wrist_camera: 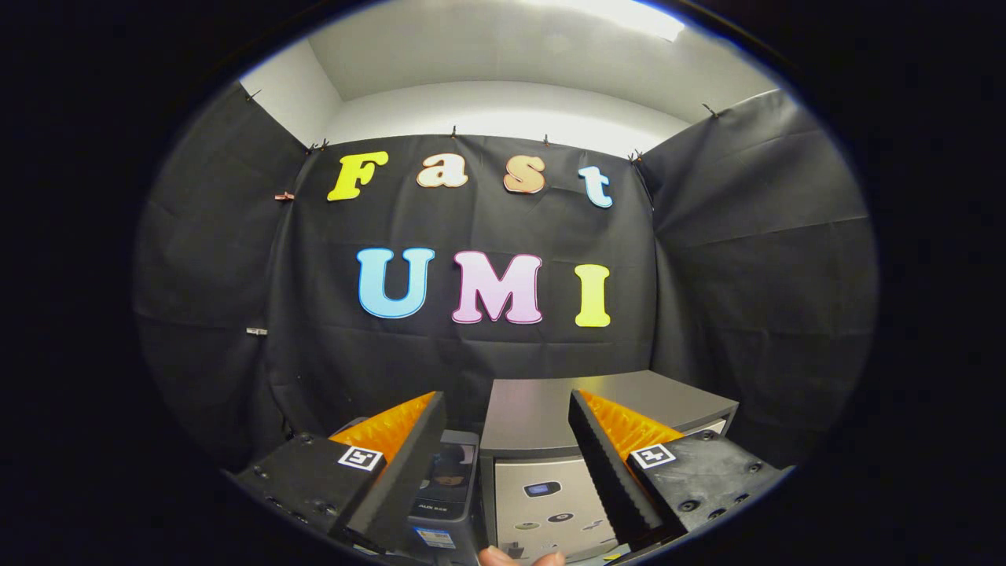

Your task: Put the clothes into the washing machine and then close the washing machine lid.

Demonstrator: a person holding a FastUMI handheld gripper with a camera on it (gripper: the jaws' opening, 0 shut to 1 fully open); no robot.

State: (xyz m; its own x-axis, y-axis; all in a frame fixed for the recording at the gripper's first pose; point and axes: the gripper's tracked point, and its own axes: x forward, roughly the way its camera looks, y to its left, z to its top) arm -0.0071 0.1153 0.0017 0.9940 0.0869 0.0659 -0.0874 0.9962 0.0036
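The gripper [507, 409] sits at the bottom middle of the frame with its two fingers spread wide apart and nothing between them; it is let go, not holding a thing. A fingertip of a person [503, 556] peeks in at the very bottom edge, between the fingers. Just ahead of the fingers, in the lower middle to lower right, stands the washing machine [542, 487]; its flat grey lid [534, 409] lies down on top, so the machine looks closed, and what is inside is hidden. Beside it, in the lower middle left, a dark box-like thing [452, 479] stands touching or very near the machine; I cannot tell what it is. I see no clothes here; a closed lid fits clothes already packed away, and it fits clothes waiting somewhere else too; so the gripper does best to stay level and open, and look around slowly.
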